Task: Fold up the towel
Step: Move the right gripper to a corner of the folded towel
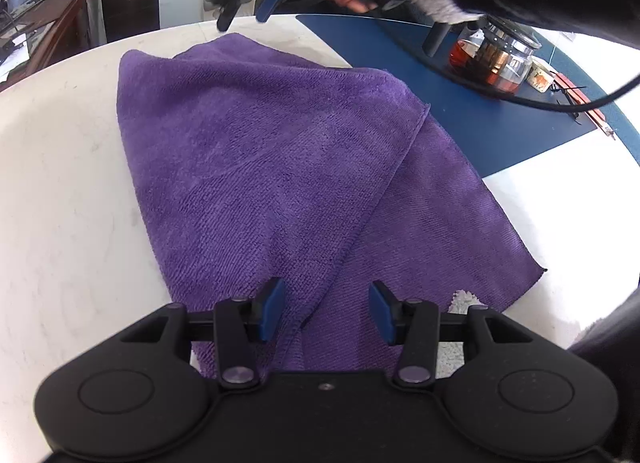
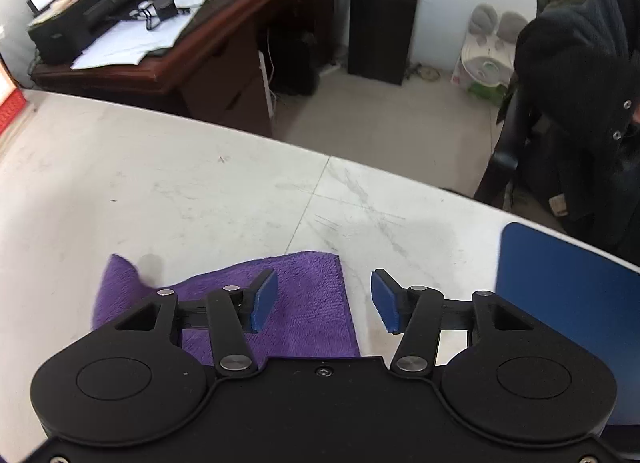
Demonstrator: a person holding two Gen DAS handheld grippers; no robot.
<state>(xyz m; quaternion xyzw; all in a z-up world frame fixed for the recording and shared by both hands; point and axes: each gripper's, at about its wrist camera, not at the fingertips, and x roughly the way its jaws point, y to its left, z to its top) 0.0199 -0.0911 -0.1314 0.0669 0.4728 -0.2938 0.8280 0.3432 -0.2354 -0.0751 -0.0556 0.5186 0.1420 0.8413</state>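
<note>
A purple towel (image 1: 256, 167) lies on the white table (image 1: 60, 191), one flap folded over so its edge runs diagonally across the cloth. My left gripper (image 1: 328, 311) hovers over the towel's near edge, open, its blue pads apart with nothing pinched. In the left wrist view the right gripper (image 1: 244, 11) is held by a hand beyond the towel's far corner. In the right wrist view my right gripper (image 2: 324, 299) stands open above the far end of the towel (image 2: 304, 303), its left pad over the cloth, its right pad over bare table, nothing gripped.
A blue mat (image 1: 460, 103) lies right of the towel, with a glass teapot (image 1: 496, 59) and a black cable on it. Past the table edge (image 2: 280, 139) are a wooden desk (image 2: 192, 35), a dark cabinet and a chair with a black coat (image 2: 580, 83).
</note>
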